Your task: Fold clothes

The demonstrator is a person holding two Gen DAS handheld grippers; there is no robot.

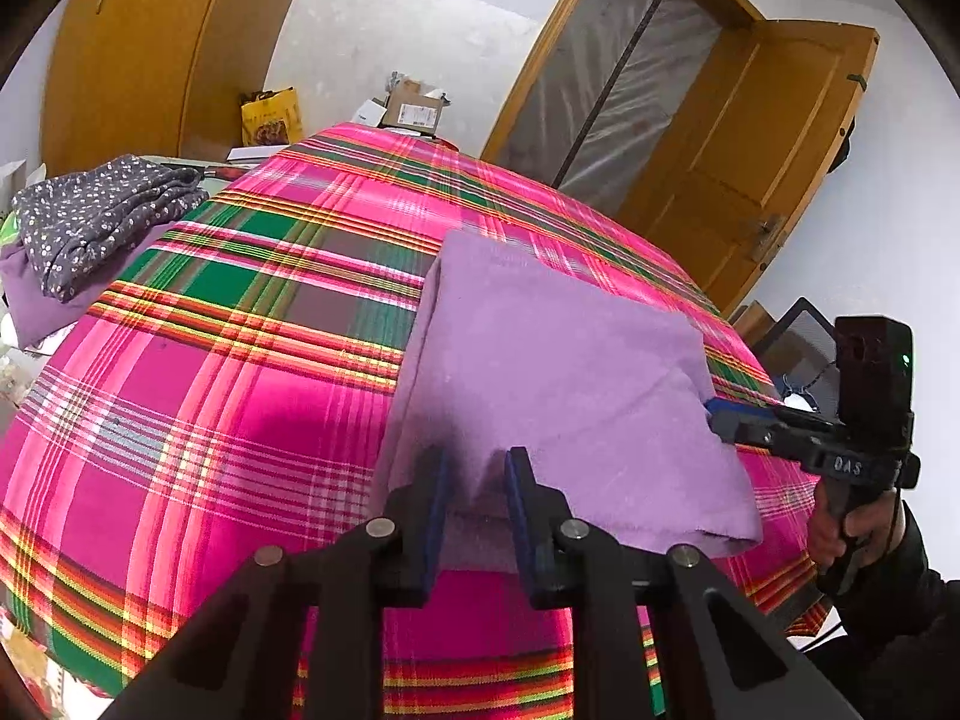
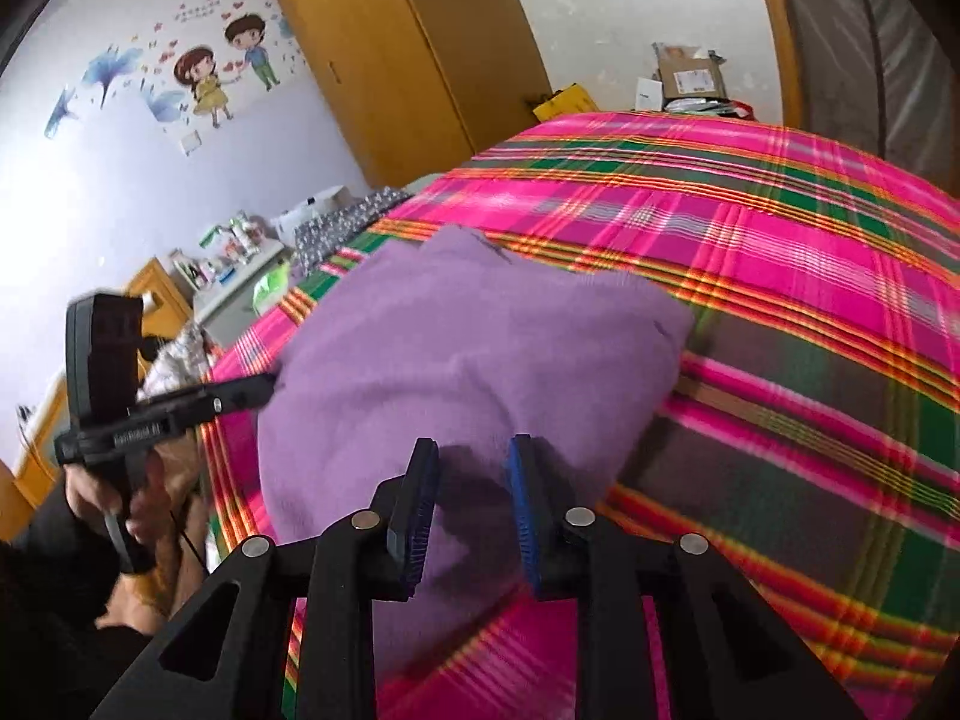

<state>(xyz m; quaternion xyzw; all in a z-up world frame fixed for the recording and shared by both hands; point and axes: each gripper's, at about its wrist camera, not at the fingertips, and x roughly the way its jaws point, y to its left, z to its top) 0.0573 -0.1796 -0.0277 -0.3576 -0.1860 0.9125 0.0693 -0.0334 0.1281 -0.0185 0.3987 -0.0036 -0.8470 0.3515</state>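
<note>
A folded purple garment (image 1: pixel 558 360) (image 2: pixel 456 348) lies on the pink and green plaid bed cover (image 1: pixel 240 360) (image 2: pixel 780 300). My left gripper (image 1: pixel 477 468) is at the garment's near edge, where the cloth fills the gap between its blue pads. In the right wrist view the left gripper (image 2: pixel 270 384) meets the garment's left edge, with a hand on its handle. My right gripper (image 2: pixel 471 462) has a raised fold of the purple cloth between its pads. In the left wrist view the right gripper (image 1: pixel 714 411) pinches the garment's right corner.
A grey dotted garment (image 1: pixel 102 216) (image 2: pixel 336 228) sits on more purple cloth at the bed's far left. Cardboard boxes (image 1: pixel 414 108) stand beyond the bed's far end. A wooden door (image 1: pixel 750 150) is at the right, and a bedside table with bottles (image 2: pixel 234 246) at the left.
</note>
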